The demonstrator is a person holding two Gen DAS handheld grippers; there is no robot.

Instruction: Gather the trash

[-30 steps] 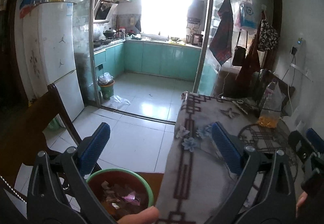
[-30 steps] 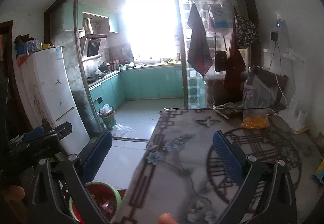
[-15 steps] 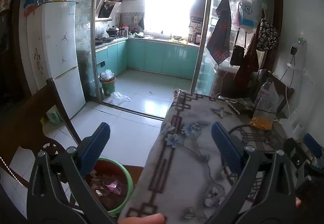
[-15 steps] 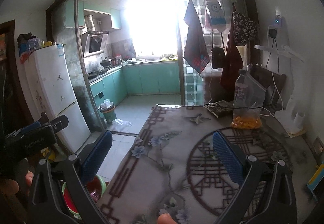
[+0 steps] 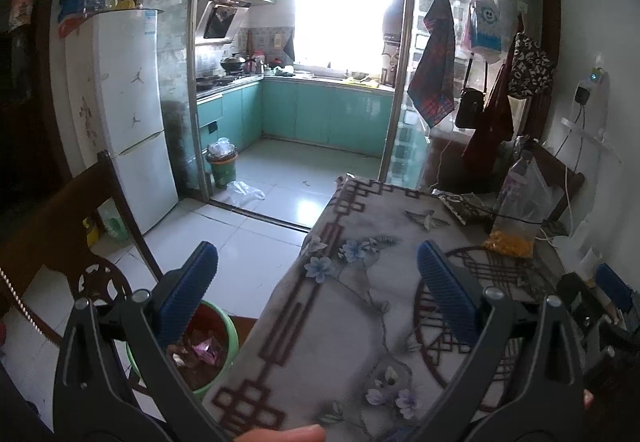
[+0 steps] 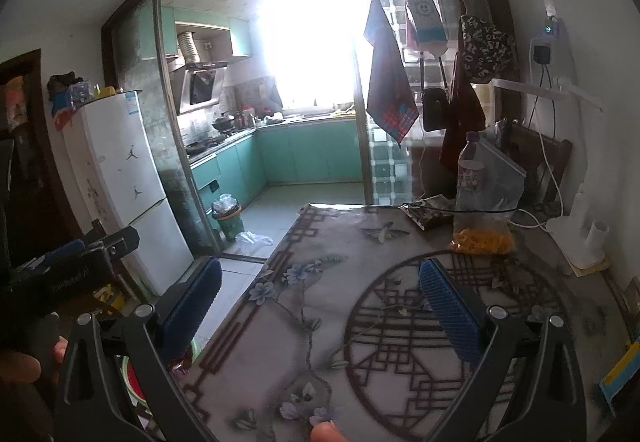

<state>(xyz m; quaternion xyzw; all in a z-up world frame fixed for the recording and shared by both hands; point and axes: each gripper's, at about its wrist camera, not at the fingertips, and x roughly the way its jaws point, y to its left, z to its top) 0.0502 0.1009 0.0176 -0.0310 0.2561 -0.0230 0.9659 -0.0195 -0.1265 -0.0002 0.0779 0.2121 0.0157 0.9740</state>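
The green bin stands on the floor just beside the left edge of the table, its rim bright green and its inside dark reddish. It holds crumpled trash: a pinkish foil-like wrapper and paler scraps, too small and blurred to name. The left gripper's near finger covers much of the bin's left side. In the right wrist view only a sliver of the bin's rim shows, low beside the table's edge and behind a finger.

The left gripper hangs above the table's left edge, its blue-padded fingers spread wide with nothing between them. The right gripper hovers over the table's patterned cloth, fingers likewise spread apart and empty. A fingertip of the person cuts in at the bottom of each view.

At the table's far end stands a clear plastic bag with yellow pieces at its bottom and a bottle inside or behind it; which cannot be told. A dark wooden chair stands beyond the bin, cut off by the frame. A second small bin stands far from the table, in the kitchen doorway.
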